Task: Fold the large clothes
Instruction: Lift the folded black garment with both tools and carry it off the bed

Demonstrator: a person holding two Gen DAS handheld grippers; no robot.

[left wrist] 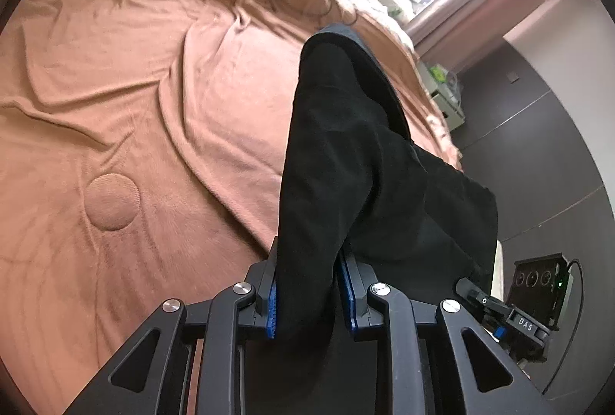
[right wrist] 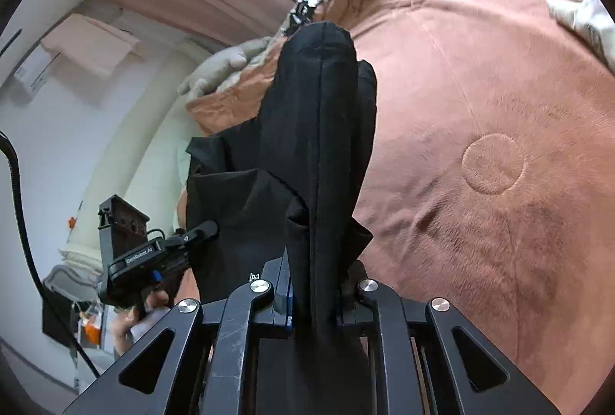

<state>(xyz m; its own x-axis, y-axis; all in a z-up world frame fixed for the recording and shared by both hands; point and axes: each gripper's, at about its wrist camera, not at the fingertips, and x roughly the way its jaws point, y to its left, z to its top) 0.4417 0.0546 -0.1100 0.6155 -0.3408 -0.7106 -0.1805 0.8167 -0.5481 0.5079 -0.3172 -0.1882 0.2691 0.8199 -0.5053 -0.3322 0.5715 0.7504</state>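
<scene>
Both grippers: black angular linkage arms, silver round screw heads at pivots, blue pads on fingers. Left gripper housing lettered "GenRobot.AI".

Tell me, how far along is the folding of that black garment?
Barely started. Done: both grippers are clamped on the black garment, the left gripper and the right gripper each pinching a bunch of cloth. In hand: the garment hangs lifted over the brown blanket. Left: spreading it flat and making every fold; no neat fold shows yet.
</scene>
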